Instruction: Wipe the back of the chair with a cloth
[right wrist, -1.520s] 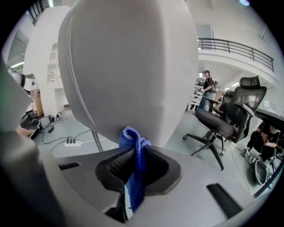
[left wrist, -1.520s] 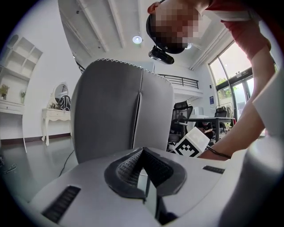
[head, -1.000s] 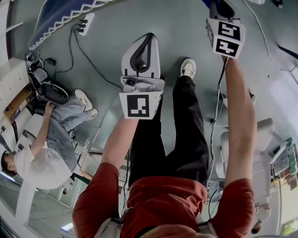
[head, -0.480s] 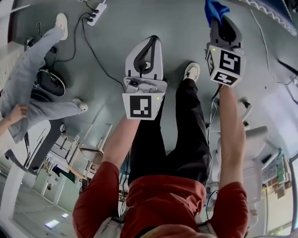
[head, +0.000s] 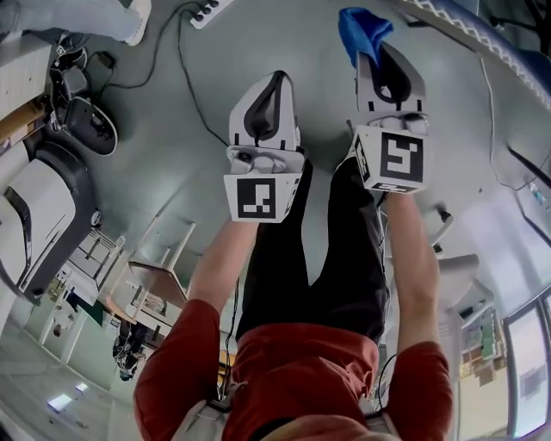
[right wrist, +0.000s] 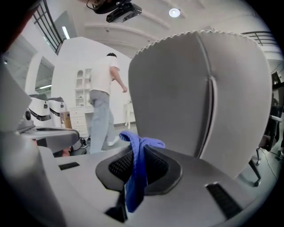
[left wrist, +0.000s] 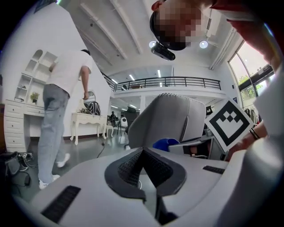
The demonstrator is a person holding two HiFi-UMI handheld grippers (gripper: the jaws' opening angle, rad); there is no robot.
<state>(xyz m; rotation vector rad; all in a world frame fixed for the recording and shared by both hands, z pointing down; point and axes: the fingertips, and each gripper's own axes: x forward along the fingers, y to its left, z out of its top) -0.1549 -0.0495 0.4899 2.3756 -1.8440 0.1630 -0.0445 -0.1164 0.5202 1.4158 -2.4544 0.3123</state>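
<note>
The grey chair back fills the right gripper view, close in front, upright, with a zigzag seam along its top edge. It also stands ahead in the left gripper view as the chair back, and its edge shows at the head view's top right. My right gripper is shut on a blue cloth, which bunches out past the jaws as the blue cloth. My left gripper is held beside it, shut, with nothing in it.
A person in a white shirt and jeans stands to the left, near a white dresser and a white table. A power strip and cables lie on the floor. White machines stand at the left.
The view has swung round, bringing the chair's edge in at the top right. My right gripper with the cloth has come closer to the left gripper. The person in jeans has slid out of the head view.
</note>
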